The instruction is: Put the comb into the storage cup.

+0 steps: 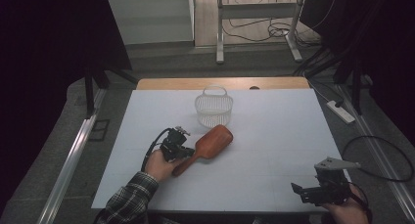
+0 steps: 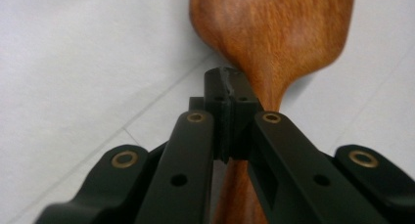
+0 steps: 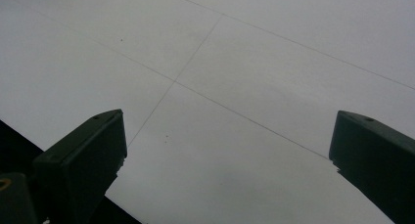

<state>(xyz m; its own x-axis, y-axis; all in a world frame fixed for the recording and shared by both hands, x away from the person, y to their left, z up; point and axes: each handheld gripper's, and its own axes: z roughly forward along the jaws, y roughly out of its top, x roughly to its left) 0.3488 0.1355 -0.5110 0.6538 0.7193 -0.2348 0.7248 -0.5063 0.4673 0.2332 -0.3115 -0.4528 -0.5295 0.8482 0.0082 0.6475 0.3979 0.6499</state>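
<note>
A wooden hairbrush (image 1: 213,143) lies back-up on the white table (image 1: 274,136), its handle pointing toward the near left. My left gripper (image 1: 185,153) sits over that handle. In the left gripper view its jaws are pressed together, and the left gripper (image 2: 227,87) rests at the neck of the hairbrush (image 2: 274,33); the handle runs underneath the jaws, not between them. My right gripper (image 1: 301,193) is held near the table's front right corner. In the right gripper view, the right gripper (image 3: 227,150) has its jaws wide apart over bare table.
A white wire basket (image 1: 214,109) with a handle stands upright just beyond the brush head. The table's wooden far edge (image 1: 222,83) shows behind it. A power strip (image 1: 340,111) and cables lie on the floor to the right.
</note>
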